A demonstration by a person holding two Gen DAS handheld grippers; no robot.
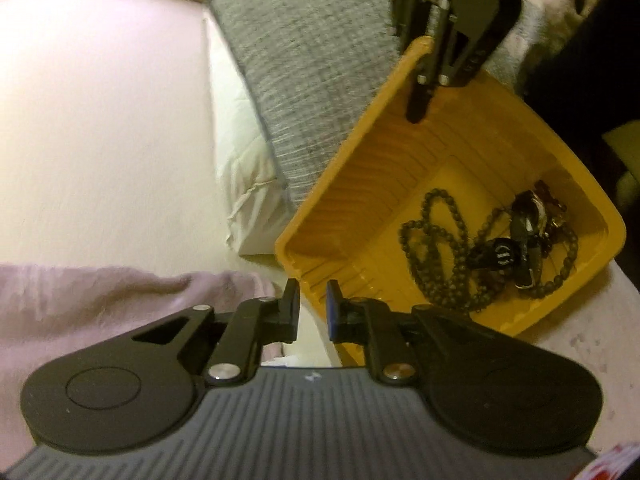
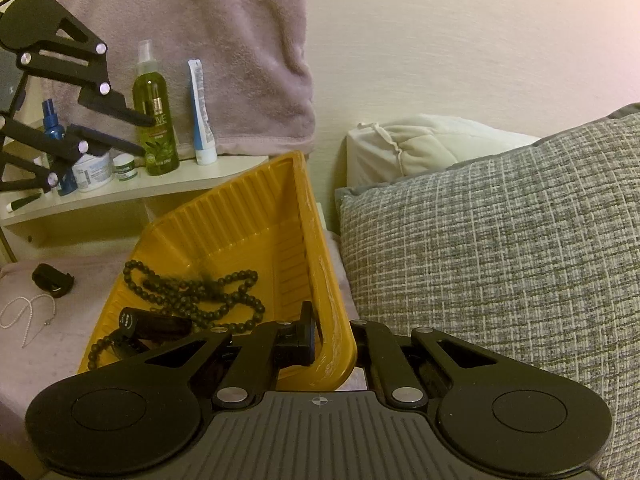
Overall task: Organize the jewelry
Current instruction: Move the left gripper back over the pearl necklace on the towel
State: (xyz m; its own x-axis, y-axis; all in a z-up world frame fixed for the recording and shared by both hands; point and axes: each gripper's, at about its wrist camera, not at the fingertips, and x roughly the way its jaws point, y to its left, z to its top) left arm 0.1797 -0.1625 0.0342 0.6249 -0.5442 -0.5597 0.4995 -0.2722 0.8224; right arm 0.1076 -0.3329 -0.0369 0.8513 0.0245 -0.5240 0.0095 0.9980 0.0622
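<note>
Right tool clenched on the yellow tray's rim, tilting it; left tool released, grasping nothing.

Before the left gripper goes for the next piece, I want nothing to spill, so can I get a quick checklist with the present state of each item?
1. Right gripper clamped on the rim of the yellow tray: ok.
2. Tray level: not ok, it sits tilted against the grey pillow.
3. Dark bead necklace inside the tray: ok, it lies on the tray floor beside other dark pieces.
4. Left gripper empty: ok, a small gap, nothing between its fingers.
5. Pieces left outside the tray: not ok, a pale chain and a black band lie on the pink cover.
6. Tray's footing underneath: cannot tell.
</note>
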